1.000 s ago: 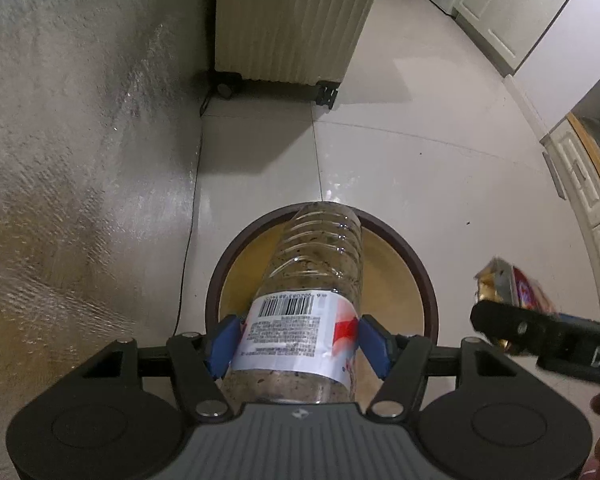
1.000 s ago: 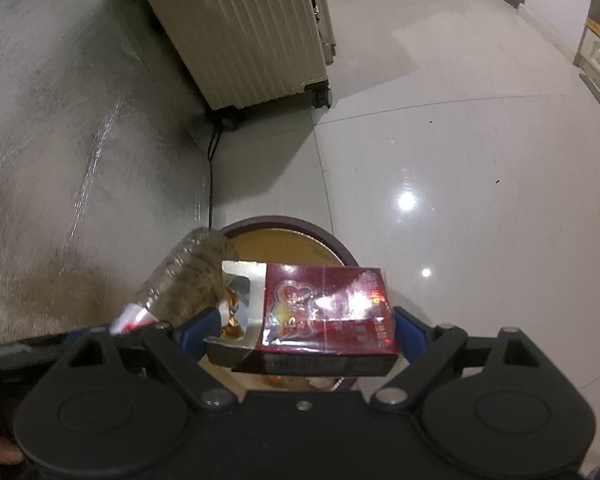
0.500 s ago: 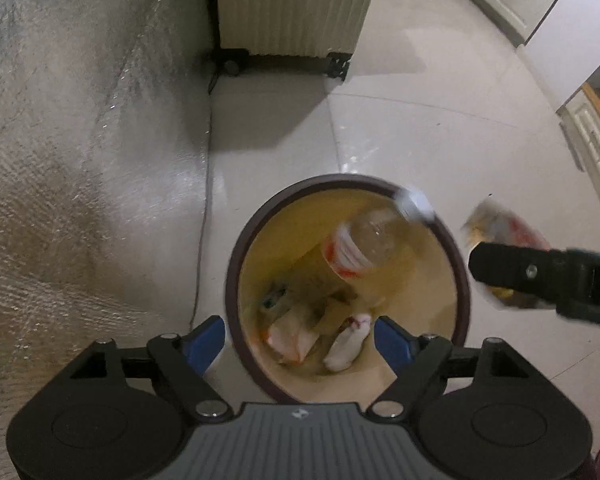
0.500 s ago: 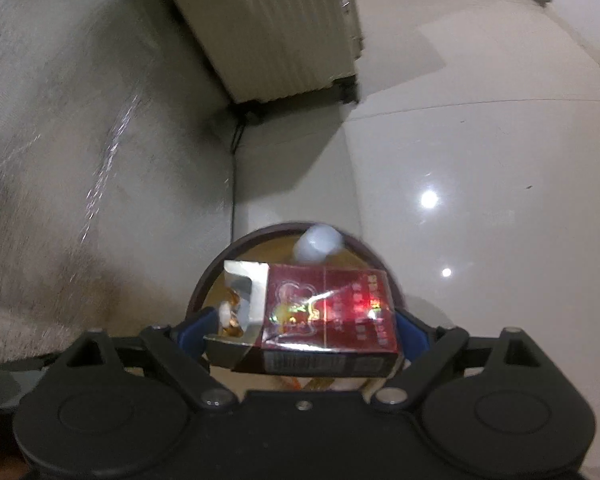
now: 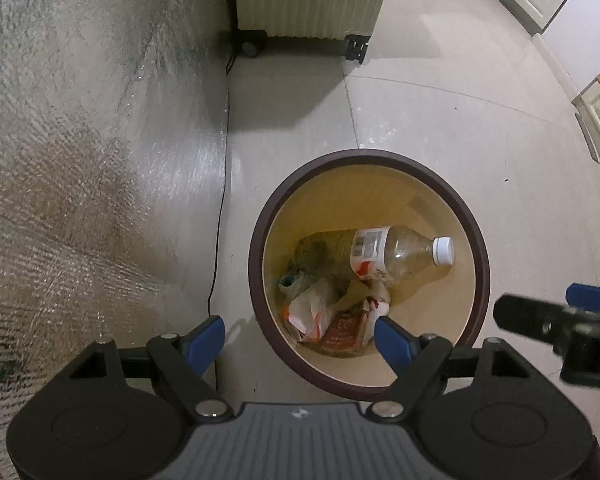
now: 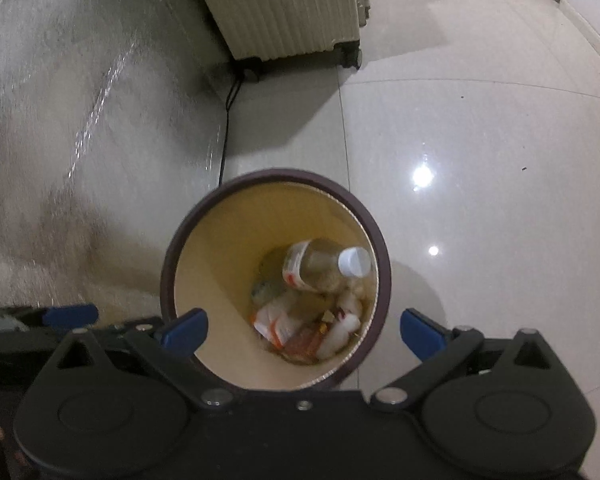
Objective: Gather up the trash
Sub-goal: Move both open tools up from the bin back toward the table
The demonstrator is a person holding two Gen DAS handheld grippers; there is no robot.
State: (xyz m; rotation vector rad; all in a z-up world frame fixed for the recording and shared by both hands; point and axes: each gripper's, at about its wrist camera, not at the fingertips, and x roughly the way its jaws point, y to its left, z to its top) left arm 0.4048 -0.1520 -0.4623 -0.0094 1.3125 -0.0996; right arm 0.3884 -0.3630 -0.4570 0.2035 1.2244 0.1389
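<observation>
Both grippers spread wide, empty, over bin (image 5: 370, 156). Left gripper (image 5: 300, 338), right gripper (image 6: 302, 326).

Plastic bottle (image 5: 396, 254) lies on side inside bin atop wrappers (image 5: 314, 310), cap toward right wall. Red carton (image 5: 342, 332) at bottom.

Bottle judged light, thin-walled, crushable, slick; best grip mid-body at label.

Left view shows label, carton clearly, plus right gripper's finger at right edge; right view blurs contents, shows floor (image 6: 480, 140) glare.
</observation>
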